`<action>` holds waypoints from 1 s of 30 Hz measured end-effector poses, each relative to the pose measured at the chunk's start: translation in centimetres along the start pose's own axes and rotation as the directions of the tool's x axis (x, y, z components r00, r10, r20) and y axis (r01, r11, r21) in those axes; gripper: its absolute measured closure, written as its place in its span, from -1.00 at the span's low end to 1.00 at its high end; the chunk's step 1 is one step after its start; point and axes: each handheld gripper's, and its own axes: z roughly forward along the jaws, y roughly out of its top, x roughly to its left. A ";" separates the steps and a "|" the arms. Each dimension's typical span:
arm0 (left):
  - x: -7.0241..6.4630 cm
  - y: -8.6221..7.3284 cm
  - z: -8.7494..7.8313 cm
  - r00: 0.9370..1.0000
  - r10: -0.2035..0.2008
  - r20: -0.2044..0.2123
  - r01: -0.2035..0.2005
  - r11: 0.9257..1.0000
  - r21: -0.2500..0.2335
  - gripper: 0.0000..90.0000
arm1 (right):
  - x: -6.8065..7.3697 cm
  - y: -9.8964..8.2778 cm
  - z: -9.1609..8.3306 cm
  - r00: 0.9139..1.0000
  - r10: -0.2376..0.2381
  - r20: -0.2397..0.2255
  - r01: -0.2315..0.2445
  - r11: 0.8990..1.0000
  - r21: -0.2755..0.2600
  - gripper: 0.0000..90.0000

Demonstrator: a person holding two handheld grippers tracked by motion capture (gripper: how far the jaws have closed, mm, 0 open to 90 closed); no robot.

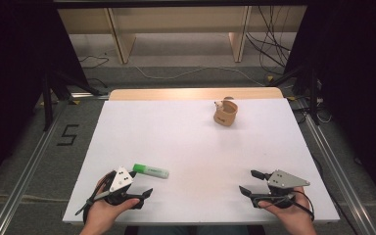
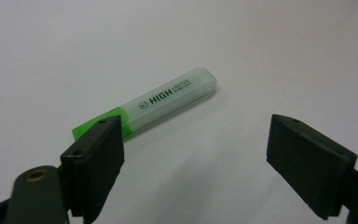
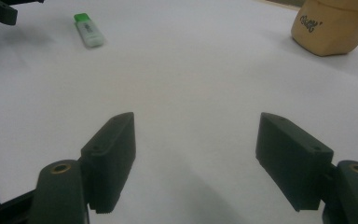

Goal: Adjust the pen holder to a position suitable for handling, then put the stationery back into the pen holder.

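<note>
A green highlighter (image 1: 151, 171) with a pale translucent cap lies flat on the white table top (image 1: 196, 142) near the front left. My left gripper (image 1: 139, 183) is open just behind it, and the marker's green end (image 2: 168, 102) lies just beyond the left jaw, outside the gap. My right gripper (image 1: 248, 181) is open at the front right with nothing between its jaws (image 3: 196, 154). Far off in the right gripper view lie the highlighter (image 3: 89, 29) and a tan cup (image 3: 333, 28). The cup (image 1: 225, 113) stands at the back right of the table.
The table's wooden back edge (image 1: 196, 93) shows behind the white sheet. Beyond it are a light wooden shelf frame (image 1: 176, 29) and cables (image 1: 269, 54) on the floor. Metal rails (image 1: 34, 161) run along both sides, and a taped "5" (image 1: 67, 134) marks the left floor.
</note>
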 end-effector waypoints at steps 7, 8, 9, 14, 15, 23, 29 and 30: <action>0.0 -0.1 0.0 1.000 0.017 0.004 -0.017 1.000 0.000 -0.56 | -0.1 0.2 0.2 1.000 0.003 0.002 -0.003 1.000 0.000 -0.35; -0.1 -0.1 0.0 1.000 0.018 0.004 -0.018 1.000 -0.001 -0.56 | -0.1 0.2 0.2 1.000 0.002 0.001 -0.002 1.000 0.001 -0.35; -0.1 -0.1 0.0 1.000 0.015 0.006 -0.015 1.000 -0.002 -0.56 | -0.1 0.2 0.2 1.000 0.001 0.005 -0.001 1.000 0.006 -0.35; -0.1 -0.1 0.1 1.000 0.015 -0.004 -0.015 1.000 -0.002 -0.53 | -0.1 0.2 0.1 1.000 -0.004 0.001 0.004 1.000 -0.002 -0.35; -0.1 -0.1 0.1 1.000 0.014 -0.009 -0.014 1.000 -0.001 -0.52 | 0.0 0.2 0.0 1.000 -0.005 0.005 0.005 1.000 0.001 -0.35; 0.1 0.0 0.0 1.000 -0.003 -0.020 0.003 1.000 -0.016 -0.40 | 0.0 0.3 0.0 1.000 -0.005 0.007 0.005 1.000 -0.001 -0.35; 0.0 0.2 0.1 1.000 -0.012 -0.016 0.011 1.000 -0.029 0.10 | 0.0 0.3 0.1 1.000 -0.003 0.003 0.003 1.000 0.000 -0.35; 0.0 0.3 0.2 1.000 -0.010 -0.010 0.010 1.000 -0.029 0.30 | 0.0 0.3 0.1 1.000 -0.005 0.005 0.005 1.000 0.006 -0.35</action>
